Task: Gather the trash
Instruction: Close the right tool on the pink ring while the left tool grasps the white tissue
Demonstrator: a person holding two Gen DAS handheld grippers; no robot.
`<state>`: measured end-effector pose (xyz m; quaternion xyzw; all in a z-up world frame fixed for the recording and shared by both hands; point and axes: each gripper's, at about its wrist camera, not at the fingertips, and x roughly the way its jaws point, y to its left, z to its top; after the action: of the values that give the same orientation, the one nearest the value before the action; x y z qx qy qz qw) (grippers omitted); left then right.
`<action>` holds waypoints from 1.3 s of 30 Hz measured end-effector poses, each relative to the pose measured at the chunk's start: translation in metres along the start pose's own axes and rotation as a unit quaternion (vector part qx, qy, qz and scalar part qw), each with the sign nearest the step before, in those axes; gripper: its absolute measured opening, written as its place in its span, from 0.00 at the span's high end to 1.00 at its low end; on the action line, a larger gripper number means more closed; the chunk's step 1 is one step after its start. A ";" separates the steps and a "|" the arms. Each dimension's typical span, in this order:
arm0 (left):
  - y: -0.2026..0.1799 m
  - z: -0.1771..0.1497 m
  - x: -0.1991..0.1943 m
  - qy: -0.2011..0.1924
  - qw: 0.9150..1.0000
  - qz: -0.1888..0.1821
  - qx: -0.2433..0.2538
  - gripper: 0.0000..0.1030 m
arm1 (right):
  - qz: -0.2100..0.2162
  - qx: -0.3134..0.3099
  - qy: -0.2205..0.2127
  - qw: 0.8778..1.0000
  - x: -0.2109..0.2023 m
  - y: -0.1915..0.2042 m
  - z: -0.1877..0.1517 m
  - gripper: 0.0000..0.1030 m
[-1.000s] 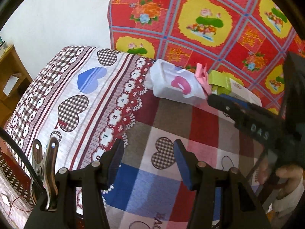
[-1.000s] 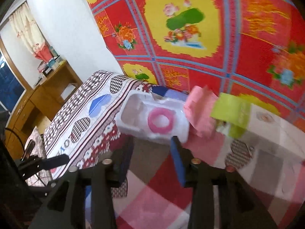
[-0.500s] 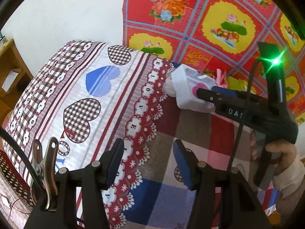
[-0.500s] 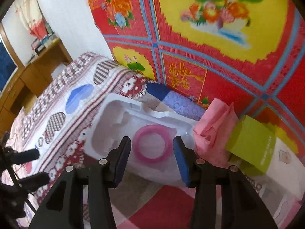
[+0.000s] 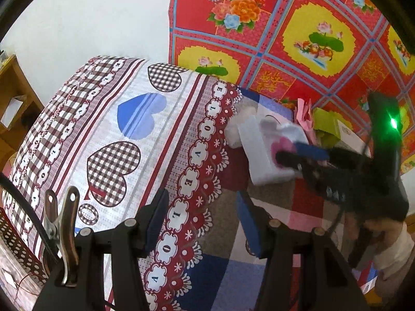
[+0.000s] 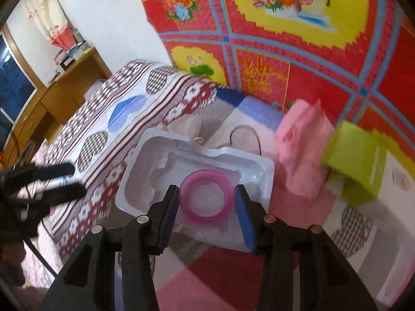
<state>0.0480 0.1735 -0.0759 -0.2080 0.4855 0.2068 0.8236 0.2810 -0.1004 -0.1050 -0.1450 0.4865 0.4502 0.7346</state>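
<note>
- The right gripper (image 6: 206,200) is closing, its jaws either side of a pink ring (image 6: 206,197) in a white plastic tray (image 6: 145,178).
- The left gripper (image 5: 201,220) hangs apart, empty, over the bed (image 5: 103,134).

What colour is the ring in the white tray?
Pink; the ring shows best in the right wrist view.

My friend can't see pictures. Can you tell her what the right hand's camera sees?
The right tool hangs over a white plastic tray on a patchwork bedspread, its jaws closing either side of the pink ring in the tray without touching it yet. Pink paper and a green box lie beside the tray, before a red flowered cloth.
</note>
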 end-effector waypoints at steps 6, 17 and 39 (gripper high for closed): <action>0.000 0.004 0.002 -0.003 1.000 -0.007 0.005 0.45 | 0.001 0.013 0.016 1.000 -0.016 -0.003 -0.029 0.57; -0.022 0.020 0.015 0.005 0.998 -0.051 0.033 0.45 | -0.014 0.043 0.017 0.999 -0.051 -0.019 -0.065 0.57; -0.082 0.037 0.086 0.055 0.992 -0.091 0.060 0.45 | -0.019 0.078 0.010 0.997 -0.063 -0.023 -0.082 0.57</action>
<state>0.1571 0.1372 -0.1236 -0.2129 0.5205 0.0895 0.8220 0.2434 -0.1994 -0.0968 -0.1007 0.5244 0.3958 0.7472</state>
